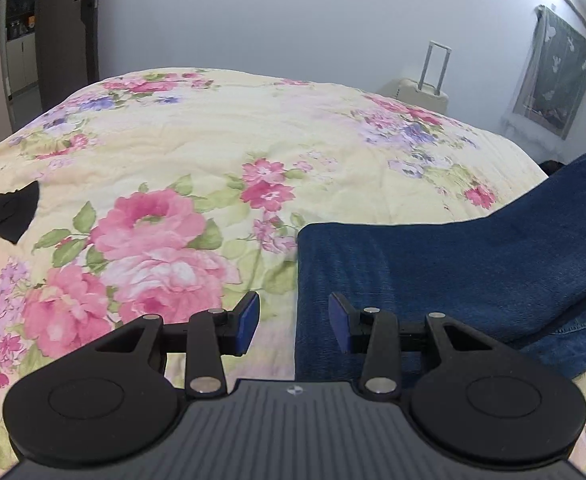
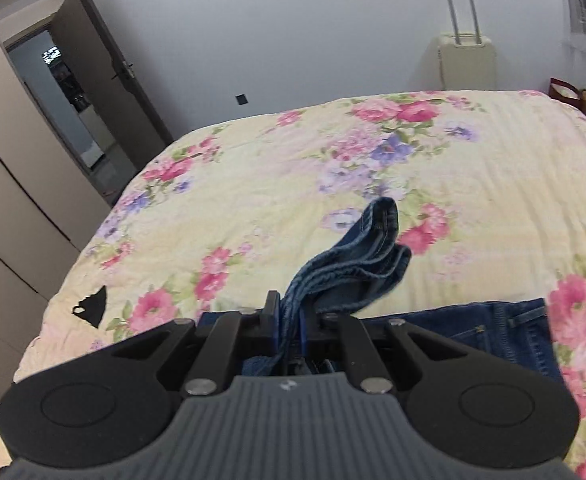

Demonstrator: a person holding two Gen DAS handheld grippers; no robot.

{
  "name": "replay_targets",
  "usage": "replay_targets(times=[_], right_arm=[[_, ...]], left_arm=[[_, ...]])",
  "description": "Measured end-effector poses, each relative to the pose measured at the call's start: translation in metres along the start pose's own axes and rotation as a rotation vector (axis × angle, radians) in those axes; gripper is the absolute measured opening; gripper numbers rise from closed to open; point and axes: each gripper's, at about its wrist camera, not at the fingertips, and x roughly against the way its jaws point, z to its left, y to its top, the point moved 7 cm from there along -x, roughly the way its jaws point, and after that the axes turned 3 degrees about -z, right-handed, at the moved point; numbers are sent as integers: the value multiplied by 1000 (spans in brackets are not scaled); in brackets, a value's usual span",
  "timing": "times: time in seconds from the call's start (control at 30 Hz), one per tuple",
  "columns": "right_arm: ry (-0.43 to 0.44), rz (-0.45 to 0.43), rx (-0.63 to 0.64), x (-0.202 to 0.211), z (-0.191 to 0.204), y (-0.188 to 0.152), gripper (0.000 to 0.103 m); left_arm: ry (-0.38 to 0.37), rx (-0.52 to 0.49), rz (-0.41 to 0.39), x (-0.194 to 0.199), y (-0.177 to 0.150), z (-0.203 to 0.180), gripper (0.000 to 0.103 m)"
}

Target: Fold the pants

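1. Our right tongs clamp the jeans' hems, lifted above the bed.
2. Our left tongs gape, empty, over the jeans' left edge.
3. The jeans lie near, long axis left-right, legs rising rightward.

Blue denim pants on a cream bedspread with pink and purple flowers

Soft, even indoor light (no glare); fisheye bends edges, slight blur.
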Motion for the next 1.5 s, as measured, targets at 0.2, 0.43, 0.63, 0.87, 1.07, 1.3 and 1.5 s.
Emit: replay_targets(times=[0.2, 0.43, 0.63, 0.87, 1.07, 1.3, 1.5], right_arm=[[-81, 37, -27, 13, -110, -10, 3], [-156, 84, -73, -16, -210, -42, 3], [-169, 184, -196, -57, -274, -102, 5], [-224, 217, -283, -42, -330, -147, 14], [-38, 152, -485, -15, -354, -158, 48], [98, 143, -620, -51, -360, -172, 49], [140, 142, -746, -102, -383, -183, 46]], left_arm=[[-31, -32, 33, -26, -1, -31, 46], [-45, -96, 106, -61, -14, -64, 46], [-21, -151, 172, -83, -33, -78, 45], [13, -174, 199, -92, -36, -85, 45], [42, -182, 209, -95, -37, -92, 45], [74, -163, 232, -98, -36, -93, 45], [99, -165, 245, -98, -36, -96, 45]])
